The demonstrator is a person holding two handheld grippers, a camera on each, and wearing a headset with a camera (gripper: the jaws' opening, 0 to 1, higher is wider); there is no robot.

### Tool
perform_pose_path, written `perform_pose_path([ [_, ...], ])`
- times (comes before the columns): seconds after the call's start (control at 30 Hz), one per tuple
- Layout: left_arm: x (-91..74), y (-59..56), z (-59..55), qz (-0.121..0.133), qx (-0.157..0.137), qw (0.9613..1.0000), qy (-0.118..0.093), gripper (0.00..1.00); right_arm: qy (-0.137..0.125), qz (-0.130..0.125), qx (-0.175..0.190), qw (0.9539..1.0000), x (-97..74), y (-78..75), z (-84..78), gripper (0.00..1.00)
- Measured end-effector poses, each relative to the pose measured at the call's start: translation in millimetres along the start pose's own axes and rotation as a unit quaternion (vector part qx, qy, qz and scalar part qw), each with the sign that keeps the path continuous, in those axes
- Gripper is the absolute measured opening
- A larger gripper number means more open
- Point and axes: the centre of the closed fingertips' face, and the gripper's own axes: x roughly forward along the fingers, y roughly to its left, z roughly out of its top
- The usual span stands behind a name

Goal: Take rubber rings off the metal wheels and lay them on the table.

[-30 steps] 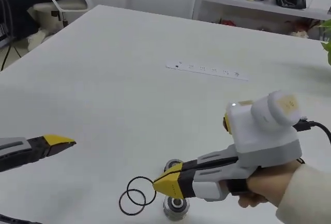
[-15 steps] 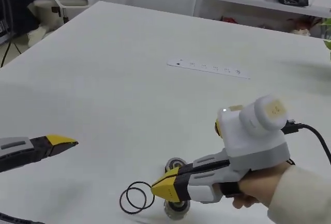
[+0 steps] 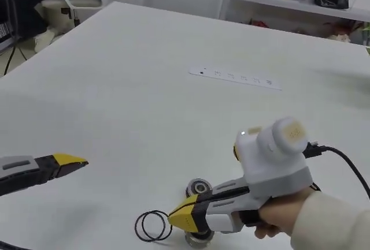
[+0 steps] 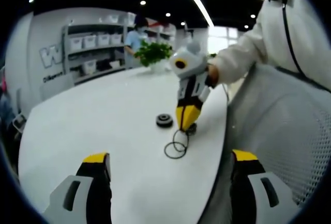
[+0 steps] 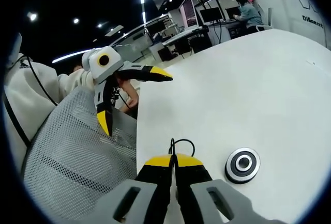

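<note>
Currently right tongs [image 5: 175, 157] closed, pinching rubber ring [image 3: 152, 226] on table [image 3: 144, 88]; metal wheel [image 3: 198, 187] at ring's 2 o'clock; left tongs [image 4: 169, 157] spread wide open.

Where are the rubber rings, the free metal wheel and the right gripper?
rubber rings [image 3: 152, 226]: head view, where the two loops overlap.
metal wheel [image 3: 198, 187]: head view, top face at the hub.
right gripper [image 3: 171, 219]: head view, yellow tips, closed together.
</note>
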Motion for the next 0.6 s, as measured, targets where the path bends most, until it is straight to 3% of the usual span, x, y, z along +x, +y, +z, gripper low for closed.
perform_pose_path([
  [0.6,-3.1,1.4,-1.3,0.005,-0.003,1.0000,0.000,0.97,0.012,-0.018,0.009,0.9997,3.4,-12.0,-6.1,0.00],
])
